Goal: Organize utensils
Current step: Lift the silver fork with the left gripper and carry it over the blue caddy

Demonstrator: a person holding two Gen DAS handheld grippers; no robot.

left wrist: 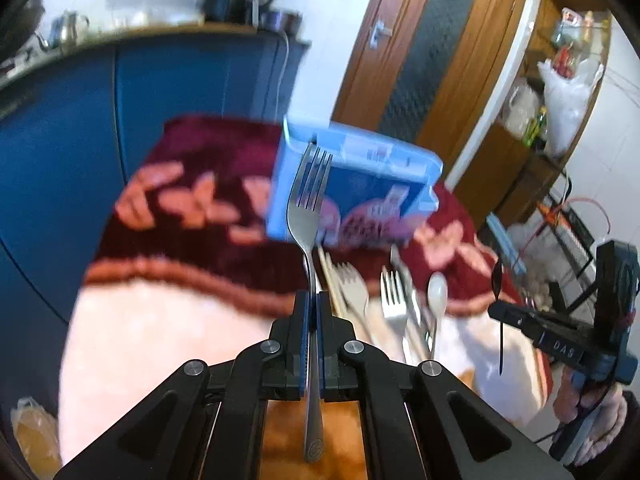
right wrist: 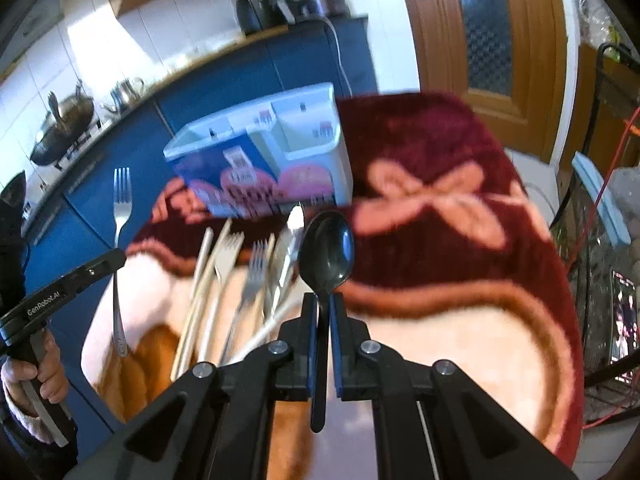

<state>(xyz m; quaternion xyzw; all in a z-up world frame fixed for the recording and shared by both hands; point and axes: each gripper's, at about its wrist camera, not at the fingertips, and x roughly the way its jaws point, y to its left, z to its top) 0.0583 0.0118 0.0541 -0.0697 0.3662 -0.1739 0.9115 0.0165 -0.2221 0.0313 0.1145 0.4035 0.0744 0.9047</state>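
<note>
My left gripper (left wrist: 313, 298) is shut on a steel fork (left wrist: 308, 200), which stands tines up above the table; the same fork (right wrist: 120, 200) shows at the left of the right wrist view. My right gripper (right wrist: 324, 300) is shut on a black spoon (right wrist: 326, 250), bowl up; that spoon (left wrist: 497, 276) appears edge-on at the right of the left wrist view. A light blue compartmented utensil box (right wrist: 280, 148) sits at the far side of the table, also the box (left wrist: 400, 160) in the left view. Loose utensils (right wrist: 240, 268) lie in a pile between the box and me.
A dark red and pink plush cloth (right wrist: 440, 208) covers the table. The pile holds forks, chopsticks and a white spoon (left wrist: 436, 292). Blue kitchen cabinets (left wrist: 80, 120) stand behind, a wooden door (right wrist: 488, 40) at the back right, and cluttered shelves (left wrist: 560, 100) at the right.
</note>
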